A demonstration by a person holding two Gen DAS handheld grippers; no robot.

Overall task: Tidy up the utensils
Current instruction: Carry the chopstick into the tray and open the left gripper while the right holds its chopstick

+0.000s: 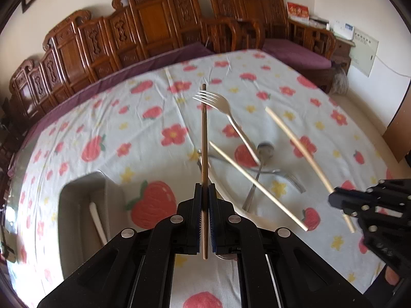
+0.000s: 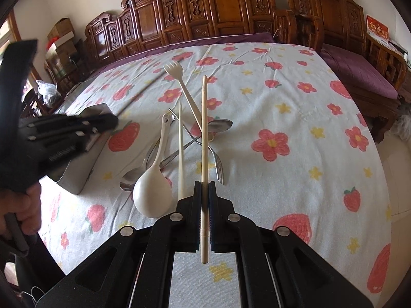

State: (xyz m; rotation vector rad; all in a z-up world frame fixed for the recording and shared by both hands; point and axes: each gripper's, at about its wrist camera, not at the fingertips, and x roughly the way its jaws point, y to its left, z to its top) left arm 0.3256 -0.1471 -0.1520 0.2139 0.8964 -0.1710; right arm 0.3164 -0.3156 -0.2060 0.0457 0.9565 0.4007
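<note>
Left gripper (image 1: 204,190) pinching brown chopstick (image 1: 204,138) above metal tray (image 1: 77,205) at near left, right gripper (image 2: 204,187) clamped on pale chopstick (image 2: 204,128) over mixed utensil pile (image 2: 179,148); sorting step, next likely lowering each stick into tray.

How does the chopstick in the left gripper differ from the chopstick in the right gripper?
The chopstick in the left gripper is dark brown; the chopstick in the right gripper is pale cream. The brown one ends blunt at the far tip; the cream one tapers to a point. Both are clamped between shut fingers, pointing straight ahead over the flowered cloth.
</note>
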